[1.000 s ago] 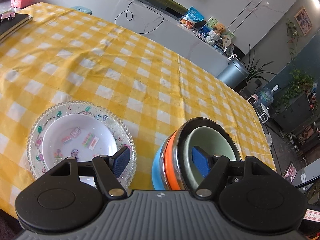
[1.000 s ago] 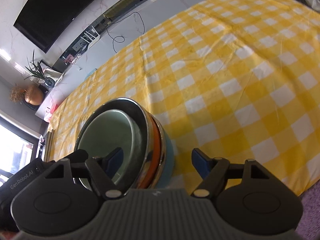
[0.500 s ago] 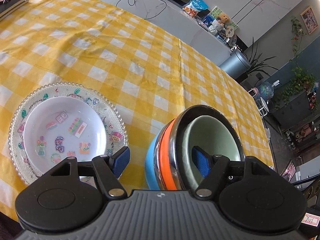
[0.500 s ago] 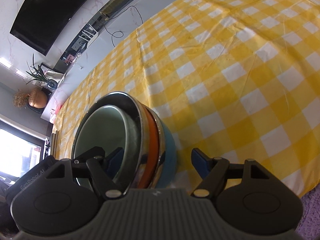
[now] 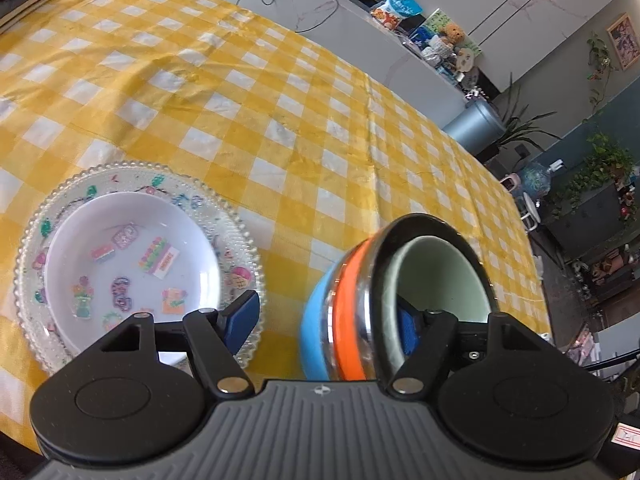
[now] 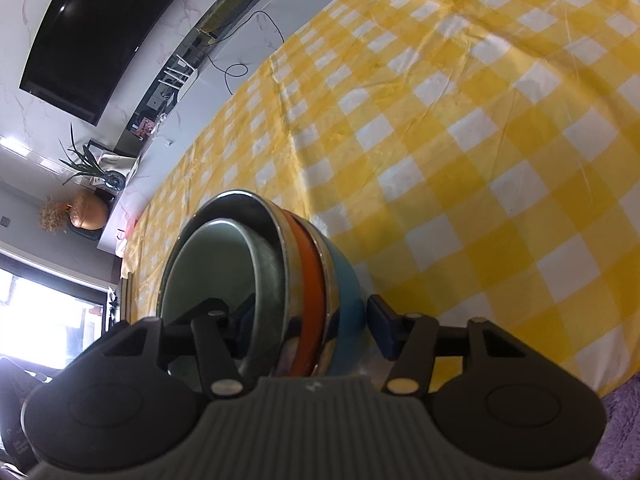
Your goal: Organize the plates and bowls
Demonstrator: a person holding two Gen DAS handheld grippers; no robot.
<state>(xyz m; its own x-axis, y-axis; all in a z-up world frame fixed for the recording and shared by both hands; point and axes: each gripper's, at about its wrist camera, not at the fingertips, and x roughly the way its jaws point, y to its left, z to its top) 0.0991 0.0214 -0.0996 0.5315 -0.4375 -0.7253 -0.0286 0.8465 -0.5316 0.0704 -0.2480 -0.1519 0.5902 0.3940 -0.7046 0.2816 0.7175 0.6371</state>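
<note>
A nested bowl stack (image 5: 348, 300) stands near the table's front edge: blue outside, then steel and orange rims, with a pale green bowl (image 5: 440, 272) innermost. Left of it a white sticker-printed dish (image 5: 132, 264) lies in a beaded glass plate (image 5: 240, 216). My left gripper (image 5: 328, 312) is open, one finger inside the green bowl and the other well clear of the blue wall. In the right wrist view my right gripper (image 6: 310, 308) straddles the other side of the bowl stack (image 6: 312, 264). Its jaws are closing, with the outer pad (image 6: 384, 332) nearly at the blue wall.
The yellow checked tablecloth (image 5: 280, 120) stretches far behind the dishes. A dark book (image 5: 20, 0) lies at the far left corner. Beyond the table are a white counter with snacks (image 5: 400, 4), a grey bin (image 5: 476, 124) and a wall television (image 6: 100, 28). A purple rug (image 6: 624, 420) lies below the front edge.
The right gripper's jaws have narrowed around the stack's wall, the outer finger coming in toward the blue bowl. The left gripper's width is unchanged; its view has shifted slightly.
</note>
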